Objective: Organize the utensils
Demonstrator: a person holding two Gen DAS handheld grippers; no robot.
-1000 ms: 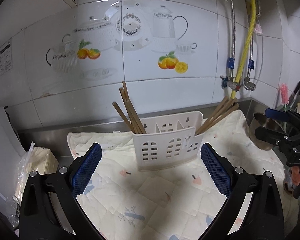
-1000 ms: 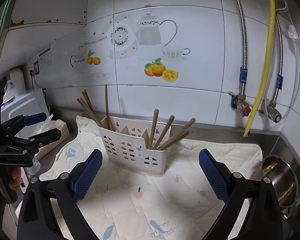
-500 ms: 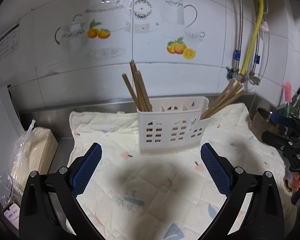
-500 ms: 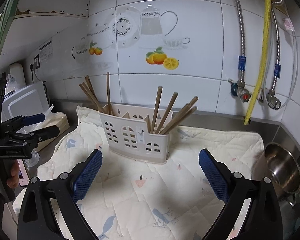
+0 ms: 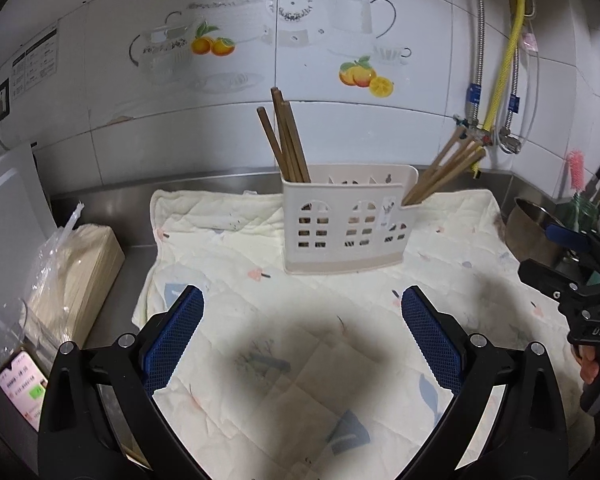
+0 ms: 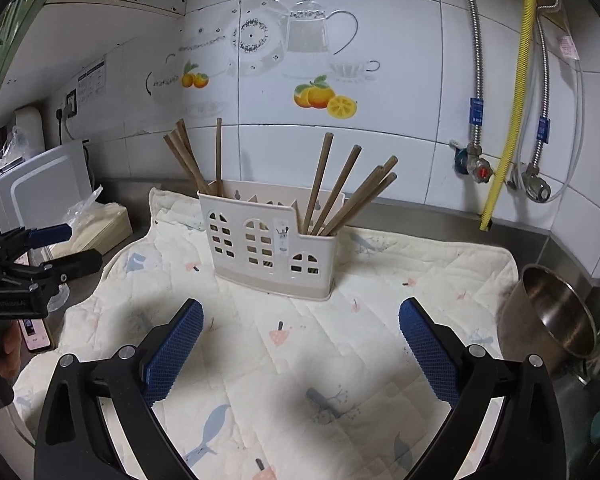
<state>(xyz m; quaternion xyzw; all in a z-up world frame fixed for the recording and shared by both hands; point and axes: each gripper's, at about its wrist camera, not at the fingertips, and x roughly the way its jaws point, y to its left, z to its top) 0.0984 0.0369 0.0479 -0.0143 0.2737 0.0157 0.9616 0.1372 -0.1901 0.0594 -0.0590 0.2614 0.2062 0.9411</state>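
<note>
A cream plastic utensil holder (image 5: 346, 220) (image 6: 270, 242) stands upright on a quilted mat (image 5: 300, 360) (image 6: 300, 360). Several brown chopsticks (image 5: 286, 140) (image 6: 190, 158) stand in its left compartment, and several more (image 5: 446, 170) (image 6: 350, 192) lean out of its right compartment. My left gripper (image 5: 302, 322) is open and empty, above the mat in front of the holder. My right gripper (image 6: 300, 330) is open and empty, also in front of the holder, and shows at the right edge of the left wrist view (image 5: 572, 264).
A steel bowl (image 6: 552, 316) (image 5: 534, 232) sits off the mat's right edge. A bagged tissue box (image 5: 72, 272) and a phone (image 5: 22, 388) lie left. Tiled wall with pipes and a yellow hose (image 6: 512, 92) stands behind. A white appliance (image 6: 40, 184) is far left.
Both grippers have drawn back and risen from the holder, which now looks smaller and farther. Both stay open and empty; chopsticks have not moved.
</note>
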